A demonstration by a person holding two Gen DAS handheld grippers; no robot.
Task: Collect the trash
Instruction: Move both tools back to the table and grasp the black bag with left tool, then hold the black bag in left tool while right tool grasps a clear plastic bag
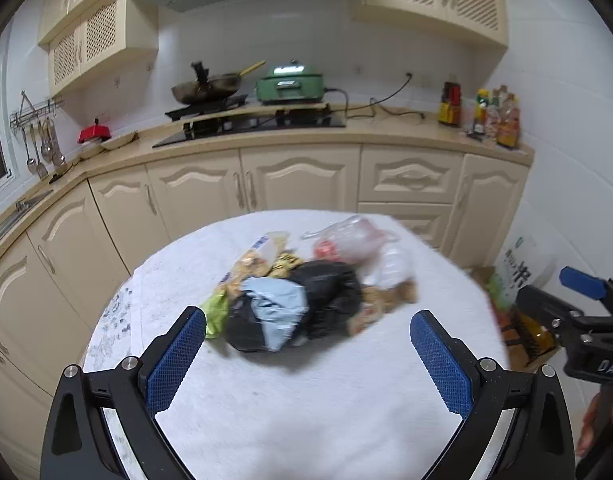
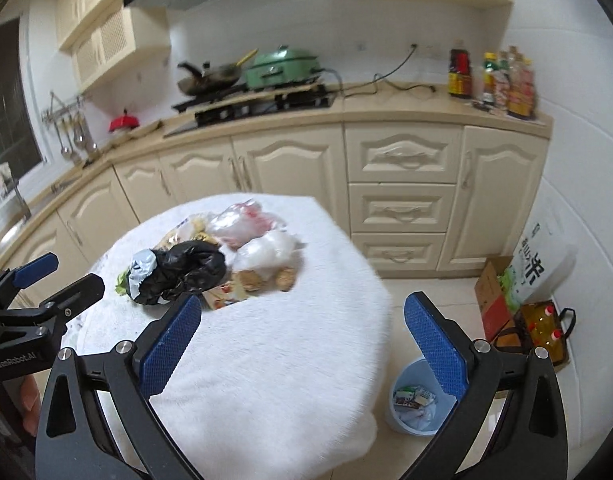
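Now hovering over the white-clothed table [image 1: 306,420], both tools spread wide and gripping nothing: left gripper [image 1: 308,344] released, pads bare, and right gripper [image 2: 300,338] equally released. Lying ahead of the left gripper, just beyond its fingertips and slightly toward its left finger: the trash pile [image 1: 302,292], a black bag [image 1: 330,300] wrapped partly round pale blue plastic, with snack wrappers and clear bags behind. Sitting ahead and well to the left of the right gripper: the same heap, black bag [image 2: 186,272] nearest its left finger. Probably best to be descending steeply on one light piece at the pile's near edge, pinching a fold rather than the bulk, keeping the other tool clear so the fingers are not colliding, and lifting slowly so nothing is trailing out. Showing only in the right wrist view: the blue bin [image 2: 416,404] on the floor, below and between the right gripper's fingers, beside the table, already holding some rubbish. Showing only in the left wrist view: nothing of that bin.
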